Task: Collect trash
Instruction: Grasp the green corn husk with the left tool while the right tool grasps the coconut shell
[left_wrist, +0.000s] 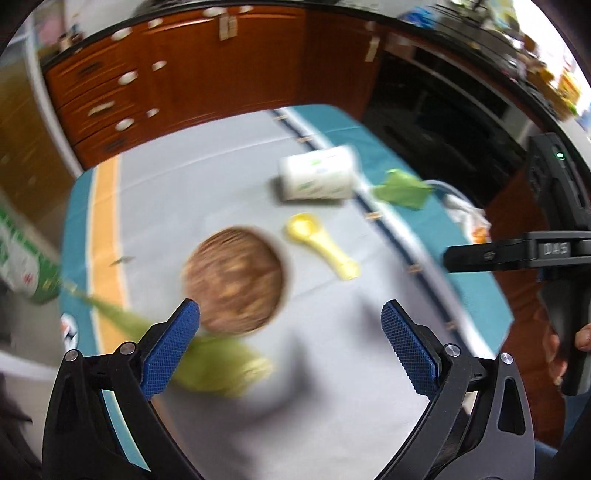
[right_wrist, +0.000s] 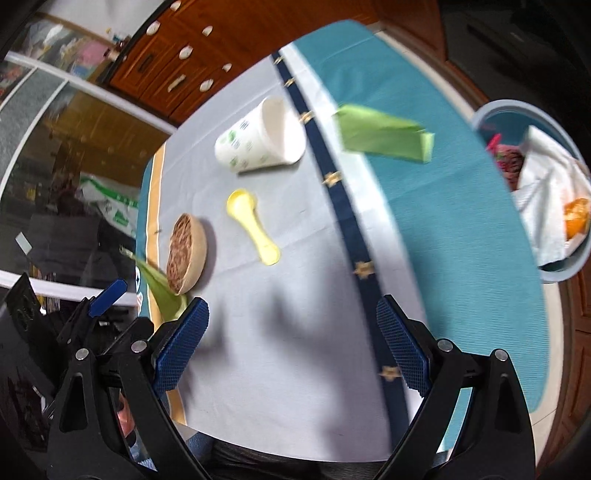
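- The table (right_wrist: 258, 369), under a grey cloth with a teal border and a navy stripe, carries everything; the trash lies scattered over it, none of it in either gripper.
- The blue bin (right_wrist: 576, 258) stands off the table's right edge, already holding crumpled white paper and something orange, so I judge it the place where the trash is meant to go.
- The paper cup (right_wrist: 258, 136) lies on its side near the far end of the grey cloth, mouth towards the stripe; toppled like this, it looks like discarded trash.
- The wooden bowl (left_wrist: 234, 278), full of brown bits, sits just ahead of the left gripper (left_wrist: 290, 347), whose jaws stand wide apart and empty.
- A green wrapper (right_wrist: 384, 134) lies on the teal border beyond the stripe, between the cup and the bin, well ahead of the right gripper (right_wrist: 291, 343), also wide open and empty.
- A second green wrapper (left_wrist: 218, 365) lies at the near left, touching or just beside the bowl and partly behind the left gripper's left pad; the bowl crowds any grab at it.
- The yellow spoon (right_wrist: 251, 229) lies flat between bowl and cup, apart from both, and blocks nothing.
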